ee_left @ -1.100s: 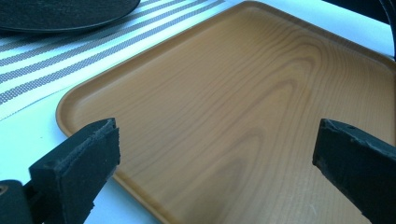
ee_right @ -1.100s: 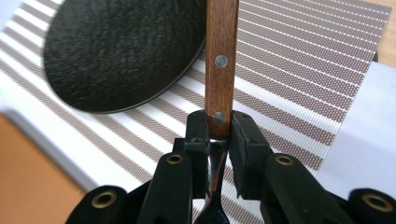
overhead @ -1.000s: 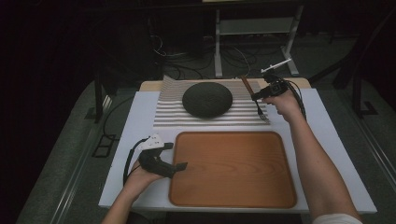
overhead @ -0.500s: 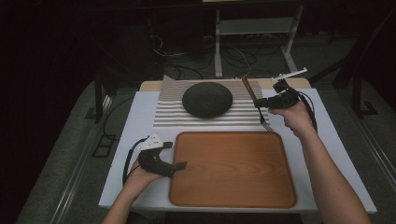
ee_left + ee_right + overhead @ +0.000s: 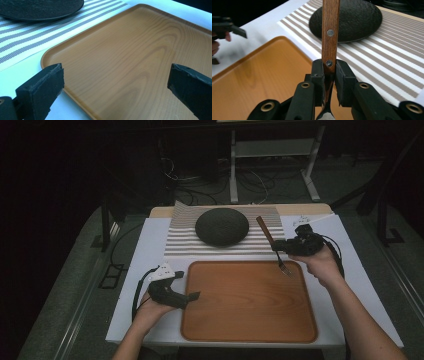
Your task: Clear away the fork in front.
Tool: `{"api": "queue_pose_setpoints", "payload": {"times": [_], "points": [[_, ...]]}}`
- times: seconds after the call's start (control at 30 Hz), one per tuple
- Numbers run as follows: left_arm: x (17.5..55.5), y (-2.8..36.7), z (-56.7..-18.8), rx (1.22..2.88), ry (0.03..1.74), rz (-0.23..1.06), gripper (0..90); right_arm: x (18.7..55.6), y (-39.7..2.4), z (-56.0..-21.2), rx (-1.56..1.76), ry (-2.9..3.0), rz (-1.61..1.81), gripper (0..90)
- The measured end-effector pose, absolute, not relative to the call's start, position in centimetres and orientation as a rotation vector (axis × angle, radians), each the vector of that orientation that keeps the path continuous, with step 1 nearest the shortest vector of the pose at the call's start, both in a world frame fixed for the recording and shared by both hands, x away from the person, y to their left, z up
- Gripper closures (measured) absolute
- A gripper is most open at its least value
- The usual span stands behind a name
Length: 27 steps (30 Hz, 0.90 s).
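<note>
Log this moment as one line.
right claw: shut on fork, tines over tray far right corner | left claw: open, at tray's left edge | dark plate: on striped mat

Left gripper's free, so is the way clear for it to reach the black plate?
Probably yes. The left gripper is open and holds nothing; only bare striped mat and the tray corner lie between it and the plate.

Dim and murky from the high view, surroundings lost in near-black beyond the white rectangular table cover [image 5: 150, 250]; brighter close up, with soft glare across the orange-brown wooden tray [image 5: 140, 62]; nearest black jaws blurred.
</note>
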<state>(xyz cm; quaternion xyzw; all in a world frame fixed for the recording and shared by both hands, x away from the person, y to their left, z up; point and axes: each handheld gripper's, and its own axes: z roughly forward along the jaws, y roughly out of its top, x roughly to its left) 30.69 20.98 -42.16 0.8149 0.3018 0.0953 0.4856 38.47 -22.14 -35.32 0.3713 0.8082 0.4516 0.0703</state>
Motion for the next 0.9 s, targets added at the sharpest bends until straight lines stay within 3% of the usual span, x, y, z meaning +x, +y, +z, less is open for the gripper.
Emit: {"api": "queue_pose_setpoints", "payload": {"times": [0.63,0.9], "points": [[30.5,21.0,-42.1,1.972,0.741,0.231,0.5,33.4,-20.6,-38.3,1.046,2.495,1.404,76.9],[31.2,18.8,-40.7,1.985,0.689,0.243,0.5,32.9,-20.9,-38.9,1.073,2.495,1.423,76.8]]}}
